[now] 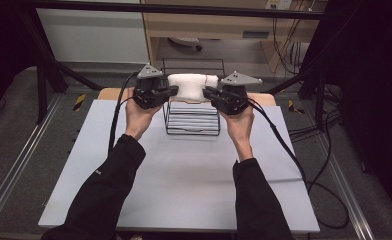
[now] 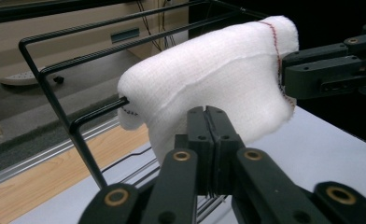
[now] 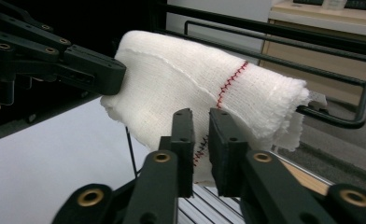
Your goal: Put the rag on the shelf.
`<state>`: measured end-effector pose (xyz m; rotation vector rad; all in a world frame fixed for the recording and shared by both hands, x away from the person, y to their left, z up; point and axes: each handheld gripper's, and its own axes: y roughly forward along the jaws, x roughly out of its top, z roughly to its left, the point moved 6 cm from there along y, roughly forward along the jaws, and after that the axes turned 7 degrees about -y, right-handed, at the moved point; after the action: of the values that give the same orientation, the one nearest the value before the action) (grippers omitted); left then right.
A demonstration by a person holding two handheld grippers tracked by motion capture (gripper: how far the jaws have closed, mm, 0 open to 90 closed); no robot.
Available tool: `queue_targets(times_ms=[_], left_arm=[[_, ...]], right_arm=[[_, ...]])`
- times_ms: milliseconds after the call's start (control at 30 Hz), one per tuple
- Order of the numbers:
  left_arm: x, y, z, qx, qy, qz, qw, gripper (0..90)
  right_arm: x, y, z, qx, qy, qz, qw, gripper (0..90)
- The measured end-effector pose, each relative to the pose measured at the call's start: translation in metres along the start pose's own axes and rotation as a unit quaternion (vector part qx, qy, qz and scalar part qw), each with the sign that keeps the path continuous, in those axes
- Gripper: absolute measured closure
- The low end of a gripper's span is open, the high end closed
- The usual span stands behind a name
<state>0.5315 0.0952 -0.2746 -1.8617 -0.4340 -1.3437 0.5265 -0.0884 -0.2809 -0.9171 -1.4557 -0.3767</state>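
Two tongs are at work, one in each hand, and between them hangs one white cloth (image 1: 191, 86), draped over the top rail of one black wire rack (image 1: 191, 122).

The left tongs (image 1: 173, 90) come at the cloth from its left end. In the left gripper view their two jaws stand pressed together with no gap between them, at the lower hem of the cloth (image 2: 209, 79); whether a fold is pinched there cannot be told, since the jaws hide that spot.

The right tongs (image 1: 207, 91) meet the cloth from the opposite end. In the right gripper view their two jaws stand narrow, with a slim gap, and the hem of the cloth (image 3: 204, 88) with its red zigzag stitching shows in that gap; the pads do not appear to press on it. One line of red stitching runs across the cloth just above these tongs, and the left tongs (image 3: 118, 77) show at the far end, their tip touching the fabric.

The cloth sits directly ahead of both tongs, and the rack (image 2: 55, 93) rails stretch out beyond it. The rack stands on one pale grey surface (image 1: 184, 175), below and behind the tongs. Two dark sleeves reach in from the near edge, and one cable trails from each of the tongs.
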Motion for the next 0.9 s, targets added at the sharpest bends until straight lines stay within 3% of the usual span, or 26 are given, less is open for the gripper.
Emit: queue_targets(times_ms=[100,167,300,467,600,800,900], left_arm=[[-0.003,-0.009,0.001,0.004,0.004,0.0,1.0,82.7],[-0.007,-0.014,0.002,0.002,0.001,0.006,1.0,75.4],[-0.018,-0.025,0.006,0.012,0.01,0.014,0.9998,60.2],[-0.039,-0.037,0.013,0.012,0.005,0.023,0.9997,42.1],[-0.061,-0.042,0.018,0.009,-0.005,0.039,0.9992,30.3],[-0.096,-0.047,0.028,0.015,-0.013,0.062,0.9979,14.7],[-0.113,-0.05,0.032,0.009,-0.02,0.074,0.997,11.7]], right_arm=[[0.002,-0.008,0.003,0.004,-0.004,-0.003,1.0,68.8],[0.002,-0.014,0.004,0.009,0.002,-0.002,1.0,61.4],[0.0,-0.022,0.006,0.019,0.006,0.004,0.9998,36.9],[-0.01,-0.031,0.009,0.04,0.022,0.02,0.9987,24.8],[-0.023,-0.036,0.012,0.042,0.016,0.035,0.9984,14.3],[-0.047,-0.037,0.015,0.061,0.024,0.057,0.9962,5.1],[-0.06,-0.037,0.017,0.065,0.02,0.067,0.9954,2.4]])
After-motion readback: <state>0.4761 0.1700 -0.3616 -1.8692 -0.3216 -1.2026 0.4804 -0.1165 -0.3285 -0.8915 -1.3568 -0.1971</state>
